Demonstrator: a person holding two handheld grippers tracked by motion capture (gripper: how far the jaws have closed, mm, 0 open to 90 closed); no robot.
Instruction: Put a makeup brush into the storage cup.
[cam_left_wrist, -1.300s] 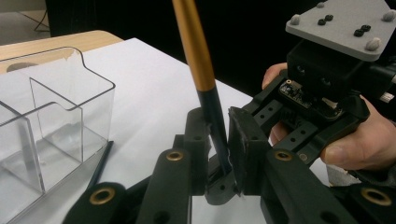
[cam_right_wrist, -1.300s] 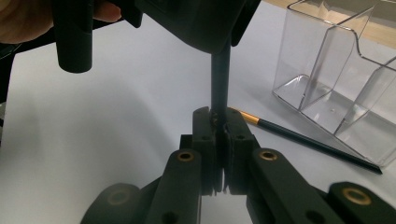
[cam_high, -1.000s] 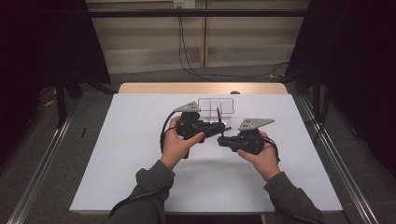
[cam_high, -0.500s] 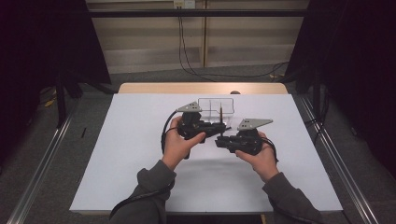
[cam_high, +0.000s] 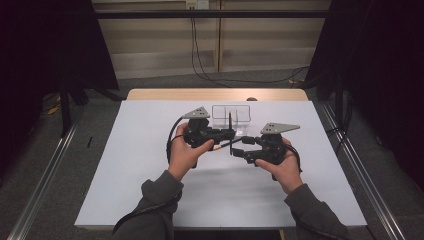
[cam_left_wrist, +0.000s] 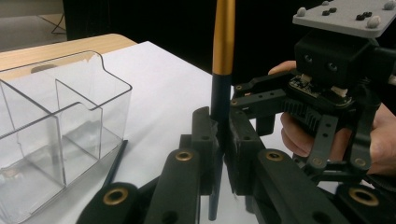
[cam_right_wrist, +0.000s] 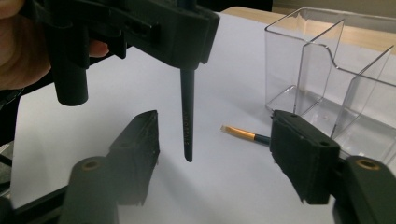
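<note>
My left gripper (cam_high: 229, 134) (cam_left_wrist: 219, 128) is shut on a paintbrush (cam_high: 230, 121) (cam_left_wrist: 223, 42) that stands upright, a gold ferrule above its dark handle. The handle's lower end (cam_right_wrist: 187, 126) hangs between the jaws of my right gripper (cam_high: 243, 148) (cam_right_wrist: 215, 128). Those jaws have just been opening and stand open, apart from the handle on both sides. A second brush (cam_right_wrist: 245, 135) (cam_left_wrist: 116, 163) lies flat on the white table beside a clear divided organizer (cam_high: 231, 107) (cam_left_wrist: 70, 116) (cam_right_wrist: 327, 60).
The organizer stands just behind both grippers, near the far edge of the white table cover (cam_high: 150, 190). Metal rails (cam_high: 370, 185) run along both sides of the table. Bare wood (cam_high: 215, 94) shows at the back edge.
The right gripper's jaws have parted from the lower end of the upright brush. The left gripper keeps its hold on the brush, and both hands have hardly moved.
</note>
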